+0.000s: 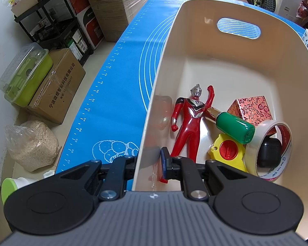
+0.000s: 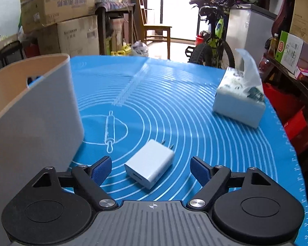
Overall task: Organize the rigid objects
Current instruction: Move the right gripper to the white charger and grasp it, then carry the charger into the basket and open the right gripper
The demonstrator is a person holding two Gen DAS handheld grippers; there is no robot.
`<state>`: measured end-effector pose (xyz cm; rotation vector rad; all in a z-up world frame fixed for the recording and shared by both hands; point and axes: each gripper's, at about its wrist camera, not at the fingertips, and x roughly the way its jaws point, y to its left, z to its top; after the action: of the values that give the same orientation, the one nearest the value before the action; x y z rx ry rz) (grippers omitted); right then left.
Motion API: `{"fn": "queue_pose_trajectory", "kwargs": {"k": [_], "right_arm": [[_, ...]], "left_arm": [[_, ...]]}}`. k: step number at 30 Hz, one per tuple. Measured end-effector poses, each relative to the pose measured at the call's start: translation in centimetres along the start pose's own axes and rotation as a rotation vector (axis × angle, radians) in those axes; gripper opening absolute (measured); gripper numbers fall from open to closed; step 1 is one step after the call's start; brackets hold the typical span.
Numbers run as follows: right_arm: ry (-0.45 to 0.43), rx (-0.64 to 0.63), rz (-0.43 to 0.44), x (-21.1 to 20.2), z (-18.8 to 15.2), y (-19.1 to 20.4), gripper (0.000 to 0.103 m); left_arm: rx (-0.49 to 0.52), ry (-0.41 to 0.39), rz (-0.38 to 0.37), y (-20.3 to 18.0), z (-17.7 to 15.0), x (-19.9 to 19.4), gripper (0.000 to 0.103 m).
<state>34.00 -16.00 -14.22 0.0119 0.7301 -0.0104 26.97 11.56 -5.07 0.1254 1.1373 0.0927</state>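
Note:
A cream plastic bin stands on the blue mat. My left gripper is shut on its near left wall, one finger outside and one inside. Inside the bin lie a red toy figure, a green-capped bottle, a yellow tape measure, a tape roll, a black case and a red patterned box. In the right wrist view a white charger lies flat on the mat between the blue pads of my right gripper. The jaws are wide open and clear of it.
The bin rises close on the left of the right gripper. A tissue pack sits at the mat's right side. Cardboard boxes, a sack and shelves crowd the floor left of the table; a bicycle stands beyond.

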Motion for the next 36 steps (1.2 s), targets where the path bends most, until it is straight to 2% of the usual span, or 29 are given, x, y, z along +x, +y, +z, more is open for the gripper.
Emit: {"fn": "queue_pose_trajectory", "kwargs": {"k": [8, 10, 14, 17, 21, 26, 29, 36], "right_arm": [[-0.005, 0.069, -0.042, 1.6, -0.1, 0.9, 0.086], [-0.010, 0.068, -0.058, 1.6, 0.0, 1.3, 0.083], [-0.029, 0.036, -0.048, 1.2, -0.1, 1.7, 0.054], [-0.024, 0.026, -0.061, 0.9, 0.1, 1.8, 0.042], [-0.001, 0.052, -0.062, 0.4, 0.4, 1.2, 0.042], [-0.022, 0.069, -0.066, -1.2, 1.3, 0.7, 0.042], [-0.055, 0.078, -0.061, -2.9, 2.1, 0.6, 0.042], [-0.185, 0.106, 0.026, -8.4, 4.5, 1.0, 0.042]], "left_arm": [[0.005, 0.000, 0.003, -0.1, 0.1, 0.1, 0.018], [0.008, -0.001, 0.005, -0.2, 0.1, 0.1, 0.018], [0.007, 0.000, 0.004, -0.2, 0.1, 0.1, 0.017], [0.006, 0.000, 0.005, -0.2, 0.1, 0.1, 0.017], [0.002, -0.001, 0.002, -0.3, 0.2, 0.2, 0.017], [-0.003, 0.001, -0.001, -0.3, 0.2, 0.2, 0.017], [-0.006, 0.000, -0.003, -0.3, 0.2, 0.2, 0.017], [-0.007, 0.000, -0.003, -0.2, 0.2, 0.2, 0.017]]}}
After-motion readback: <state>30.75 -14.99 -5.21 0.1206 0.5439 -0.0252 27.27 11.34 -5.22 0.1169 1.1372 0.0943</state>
